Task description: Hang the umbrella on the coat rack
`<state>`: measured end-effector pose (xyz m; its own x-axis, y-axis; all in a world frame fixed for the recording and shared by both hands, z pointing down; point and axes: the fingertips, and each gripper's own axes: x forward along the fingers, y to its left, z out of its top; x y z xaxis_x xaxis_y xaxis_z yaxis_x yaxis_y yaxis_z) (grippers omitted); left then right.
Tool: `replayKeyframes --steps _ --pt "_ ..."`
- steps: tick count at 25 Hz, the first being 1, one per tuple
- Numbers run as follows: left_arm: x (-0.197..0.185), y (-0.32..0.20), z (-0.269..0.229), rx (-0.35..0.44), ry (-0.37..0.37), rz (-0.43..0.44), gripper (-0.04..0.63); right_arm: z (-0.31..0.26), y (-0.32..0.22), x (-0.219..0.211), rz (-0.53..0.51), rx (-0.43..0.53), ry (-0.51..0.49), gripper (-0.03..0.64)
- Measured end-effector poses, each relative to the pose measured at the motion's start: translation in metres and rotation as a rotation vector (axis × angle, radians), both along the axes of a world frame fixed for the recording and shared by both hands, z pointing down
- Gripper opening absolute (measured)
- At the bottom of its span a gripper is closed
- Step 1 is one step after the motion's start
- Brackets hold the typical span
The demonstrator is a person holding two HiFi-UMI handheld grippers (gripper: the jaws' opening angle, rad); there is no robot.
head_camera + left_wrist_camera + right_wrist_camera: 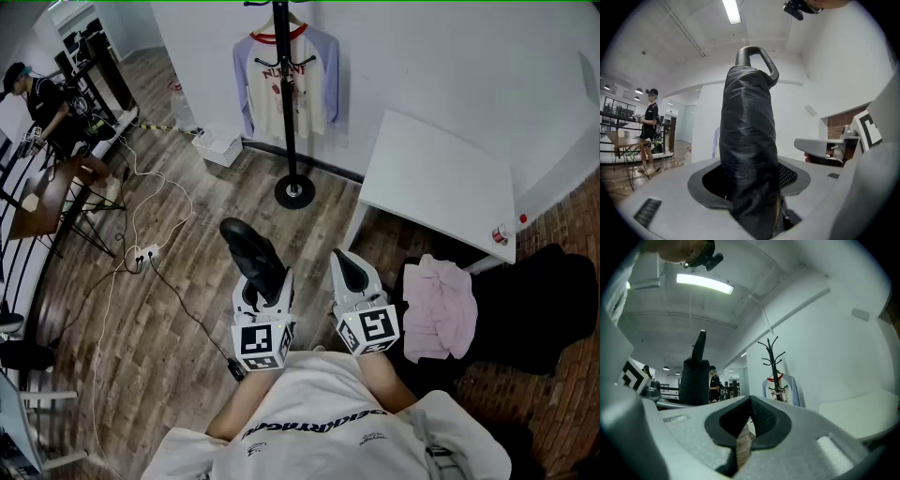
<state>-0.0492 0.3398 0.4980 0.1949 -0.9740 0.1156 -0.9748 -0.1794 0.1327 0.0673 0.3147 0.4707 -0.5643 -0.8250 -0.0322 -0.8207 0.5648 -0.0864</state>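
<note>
A folded black umbrella [251,251] in its sleeve stands up and forward from my left gripper [265,286], which is shut on its lower part. In the left gripper view the umbrella [747,136] fills the middle between the jaws, its loop handle [757,58] at the top. My right gripper [352,272] is beside it on the right, shut with nothing in it [743,420]. The black coat rack [287,103] stands ahead by the white wall, and its hooks [772,357] show in the right gripper view. The umbrella [693,376] appears at that view's left.
A raglan shirt [286,84] hangs on the rack. A white table [441,178] stands to the right of it, with a pink cloth [441,305] on a dark seat [534,300] nearer me. Cables [141,248] lie on the wood floor at left, near a person [42,103].
</note>
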Motion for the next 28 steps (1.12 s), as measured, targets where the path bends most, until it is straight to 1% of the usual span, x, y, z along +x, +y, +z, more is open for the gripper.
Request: replayKeyframes --steps 5,10,14,17,22,28 --pt "0.009 -0.001 -0.001 0.003 -0.001 -0.013 0.256 0.002 -0.002 0.009 -0.031 -0.019 -0.013 -0.003" --pt "0.020 0.001 0.003 -0.006 -0.006 -0.020 0.256 0.012 0.000 0.016 -0.047 -0.036 0.025 -0.002" --pt "0.029 -0.005 0.010 -0.026 -0.017 -0.007 0.256 0.018 -0.008 0.022 -0.051 -0.061 0.020 -0.002" --pt "0.031 -0.012 0.015 -0.027 -0.014 -0.001 0.256 0.023 -0.014 0.022 -0.057 -0.065 0.018 -0.002" --pt "0.031 -0.045 0.027 -0.037 -0.008 0.007 0.256 0.033 -0.043 0.021 -0.073 -0.071 0.029 -0.002" --pt "0.022 -0.106 0.037 -0.050 -0.015 0.018 0.256 0.037 -0.103 0.013 -0.057 -0.069 0.051 -0.002"
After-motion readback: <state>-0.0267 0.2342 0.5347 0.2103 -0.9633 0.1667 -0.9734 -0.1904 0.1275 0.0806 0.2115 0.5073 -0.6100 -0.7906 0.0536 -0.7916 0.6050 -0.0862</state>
